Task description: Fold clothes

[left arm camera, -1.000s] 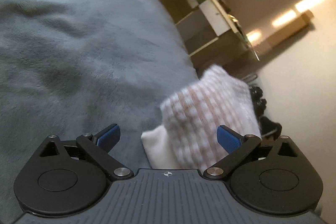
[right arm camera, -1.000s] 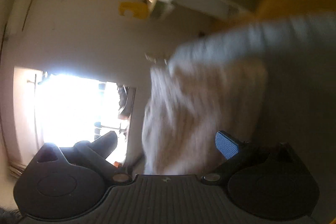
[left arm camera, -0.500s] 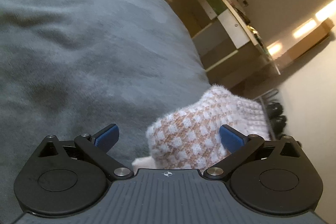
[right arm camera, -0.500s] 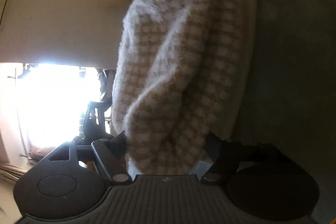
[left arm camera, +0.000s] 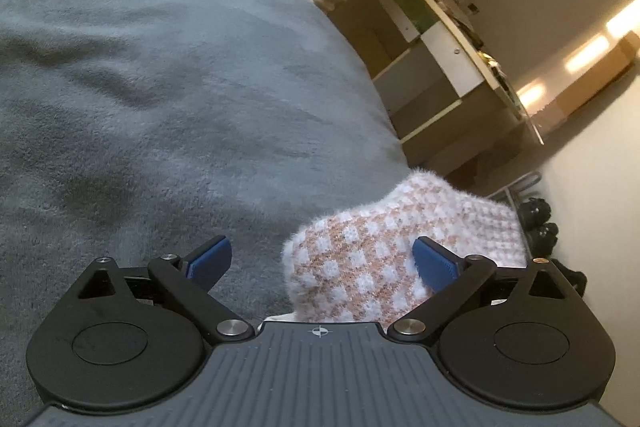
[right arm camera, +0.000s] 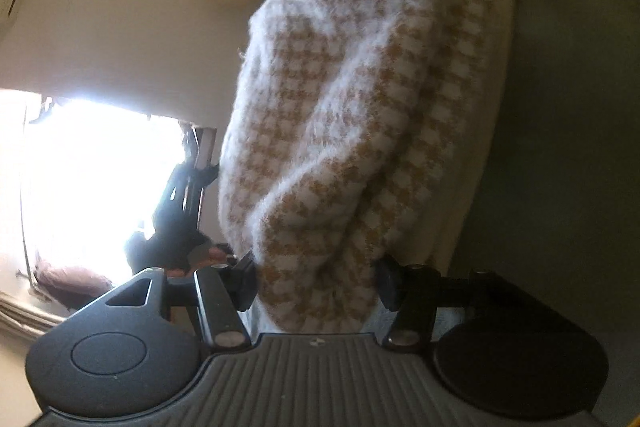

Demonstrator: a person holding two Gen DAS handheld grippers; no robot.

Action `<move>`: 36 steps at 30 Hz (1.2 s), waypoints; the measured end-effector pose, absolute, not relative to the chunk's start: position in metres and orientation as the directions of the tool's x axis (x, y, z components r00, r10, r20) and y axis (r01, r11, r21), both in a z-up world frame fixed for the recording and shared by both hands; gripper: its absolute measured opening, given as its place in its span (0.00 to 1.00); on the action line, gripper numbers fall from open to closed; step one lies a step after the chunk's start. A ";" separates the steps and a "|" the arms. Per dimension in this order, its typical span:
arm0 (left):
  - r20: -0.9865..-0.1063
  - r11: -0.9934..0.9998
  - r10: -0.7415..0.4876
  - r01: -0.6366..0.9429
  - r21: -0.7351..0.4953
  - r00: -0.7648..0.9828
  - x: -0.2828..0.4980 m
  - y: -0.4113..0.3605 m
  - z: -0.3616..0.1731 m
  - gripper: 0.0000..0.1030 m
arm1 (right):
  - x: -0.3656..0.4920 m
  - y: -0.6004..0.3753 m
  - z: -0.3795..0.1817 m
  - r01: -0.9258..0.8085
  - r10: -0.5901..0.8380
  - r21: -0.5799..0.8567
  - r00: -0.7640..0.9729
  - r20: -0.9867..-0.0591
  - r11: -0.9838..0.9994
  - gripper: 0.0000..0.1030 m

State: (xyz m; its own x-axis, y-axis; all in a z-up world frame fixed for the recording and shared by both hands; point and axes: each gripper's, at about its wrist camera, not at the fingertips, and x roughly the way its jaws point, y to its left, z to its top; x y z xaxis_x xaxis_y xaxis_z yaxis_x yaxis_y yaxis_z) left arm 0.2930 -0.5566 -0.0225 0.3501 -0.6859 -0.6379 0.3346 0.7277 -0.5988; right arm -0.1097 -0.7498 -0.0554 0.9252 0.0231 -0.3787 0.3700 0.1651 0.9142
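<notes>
Item: fuzzy tan-and-white checked knit, bundled on the grey fleece blanket near its right edge, over a cream fabric layer.
Right gripper: fingers pressed into the knit's near end, partly closed.
Left gripper: spread wide, clamping nothing; right pad touches the knit.
Risk: thick pile could slip free, undoing the bundle.
View difference: only the right view shows the grip and cream layer; the left shows blanket and shelving.

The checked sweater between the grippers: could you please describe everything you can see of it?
The checked sweater is a fuzzy knit in white and tan checks, bunched into a thick folded bundle. It lies on the grey blanket at the bed's edge, with a plain cream layer beneath it. The right gripper brackets its near end; whether the pads press it is unclear. The open left gripper has it against one finger.
</notes>
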 end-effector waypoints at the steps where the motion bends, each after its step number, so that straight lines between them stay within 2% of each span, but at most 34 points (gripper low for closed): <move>1: -0.640 0.732 -0.681 0.345 -0.588 0.355 0.291 -0.558 -0.019 0.95 | -0.113 -0.752 -0.054 0.373 0.014 0.913 0.925 -0.380 0.166 0.56; 6: -0.654 0.755 -0.655 0.367 -0.544 0.378 0.283 -0.555 -0.008 0.95 | -0.121 -0.761 -0.048 0.397 -0.012 0.901 0.916 -0.401 0.177 0.57; 11: -0.664 0.776 -0.629 0.378 -0.505 0.405 0.273 -0.542 0.005 0.94 | -0.127 -0.758 -0.037 0.430 -0.041 0.881 0.902 -0.430 0.198 0.63; 13: -0.653 0.770 -0.635 0.413 -0.487 0.413 0.266 -0.526 0.017 0.94 | -0.138 -0.749 -0.022 0.455 -0.083 0.858 0.890 -0.448 0.237 0.69; 16: -0.636 0.733 -0.659 0.530 -0.426 0.401 0.245 -0.496 0.042 0.95 | -0.156 -0.721 0.008 0.494 -0.160 0.811 0.869 -0.467 0.315 0.70; 21: -0.629 0.621 -0.692 0.736 -0.268 0.355 0.187 -0.430 0.084 0.99 | -0.158 -0.643 0.070 0.599 -0.298 0.619 0.797 -0.526 0.508 0.78; 23: -0.610 0.565 -0.719 0.791 -0.235 0.332 0.156 -0.395 0.097 1.00 | -0.157 -0.613 0.086 0.638 -0.361 0.525 0.762 -0.538 0.564 0.89; 25: -0.602 0.526 -0.733 0.825 -0.207 0.316 0.127 -0.363 0.102 1.00 | -0.159 -0.581 0.096 0.675 -0.413 0.455 0.726 -0.549 0.581 0.96; 30: -0.625 0.514 -0.709 0.846 -0.144 0.325 0.066 -0.299 0.103 1.00 | -0.151 -0.507 0.112 0.781 -0.554 0.244 0.591 -0.586 0.575 0.99; 36: -0.604 0.624 -0.645 0.779 -0.063 0.468 0.020 -0.262 0.097 1.00 | -0.126 -0.455 0.112 0.871 -0.644 0.070 0.412 -0.644 0.487 1.00</move>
